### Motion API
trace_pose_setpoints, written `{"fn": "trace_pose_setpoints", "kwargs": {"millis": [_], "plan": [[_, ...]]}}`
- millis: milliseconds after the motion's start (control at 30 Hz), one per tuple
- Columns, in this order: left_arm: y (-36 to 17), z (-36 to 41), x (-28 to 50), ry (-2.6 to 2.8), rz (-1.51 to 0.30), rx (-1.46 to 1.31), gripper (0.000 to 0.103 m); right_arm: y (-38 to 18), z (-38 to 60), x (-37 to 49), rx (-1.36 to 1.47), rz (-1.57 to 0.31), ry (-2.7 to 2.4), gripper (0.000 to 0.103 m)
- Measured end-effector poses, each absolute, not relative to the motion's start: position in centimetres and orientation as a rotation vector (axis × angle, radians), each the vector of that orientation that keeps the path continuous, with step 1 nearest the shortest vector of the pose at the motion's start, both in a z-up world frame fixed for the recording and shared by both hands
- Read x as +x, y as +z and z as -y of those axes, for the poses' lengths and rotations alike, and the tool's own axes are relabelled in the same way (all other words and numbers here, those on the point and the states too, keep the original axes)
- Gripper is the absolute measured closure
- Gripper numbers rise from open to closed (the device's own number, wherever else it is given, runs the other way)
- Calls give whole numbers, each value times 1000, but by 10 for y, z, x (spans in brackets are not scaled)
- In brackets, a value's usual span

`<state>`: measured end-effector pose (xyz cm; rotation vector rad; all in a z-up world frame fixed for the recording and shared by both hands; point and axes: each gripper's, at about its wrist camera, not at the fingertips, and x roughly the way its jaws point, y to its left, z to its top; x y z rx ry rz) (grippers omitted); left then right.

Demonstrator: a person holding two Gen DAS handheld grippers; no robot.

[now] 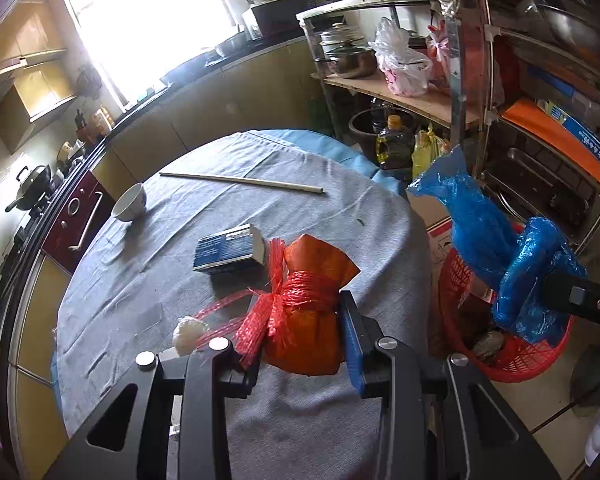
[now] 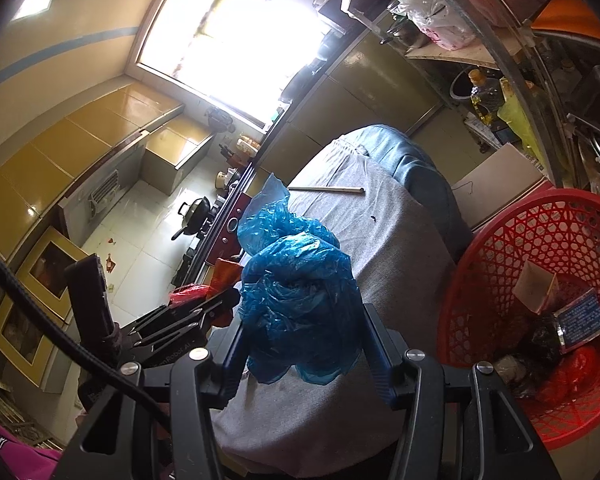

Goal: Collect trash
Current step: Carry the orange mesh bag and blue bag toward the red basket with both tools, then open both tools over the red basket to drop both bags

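Note:
In the left wrist view my left gripper point(image 1: 296, 348) is shut on an orange bag bundle point(image 1: 306, 316) tied with red plastic string, low over the grey-clothed table point(image 1: 204, 312). Beyond the bundle lie a blue box point(image 1: 228, 250) and a white crumpled wad point(image 1: 188, 332). My right gripper point(image 2: 304, 356) is shut on a crumpled blue plastic bag point(image 2: 300, 296) at the table's right edge. In the left wrist view that blue plastic bag point(image 1: 500, 248) hangs over the red mesh basket point(image 1: 512, 376). The red mesh basket point(image 2: 540, 224) on the floor holds several bits of trash.
A white bowl point(image 1: 130, 202) and a long chopstick point(image 1: 240, 182) lie on the far part of the table. A metal shelf rack point(image 1: 456, 80) with pots and bags stands right of the table, behind the basket. A cardboard box point(image 2: 500, 184) sits beside the basket.

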<state>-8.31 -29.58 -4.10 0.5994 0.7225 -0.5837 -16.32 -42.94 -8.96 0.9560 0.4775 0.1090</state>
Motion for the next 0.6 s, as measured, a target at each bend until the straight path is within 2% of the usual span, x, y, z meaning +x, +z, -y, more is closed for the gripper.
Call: {"fn": "trace_pose_setpoints", "kwargs": {"millis": [600], "plan": [[-64, 354, -104, -680, -727, 670, 66, -105, 462, -188, 1017, -461, 44, 47]]}}
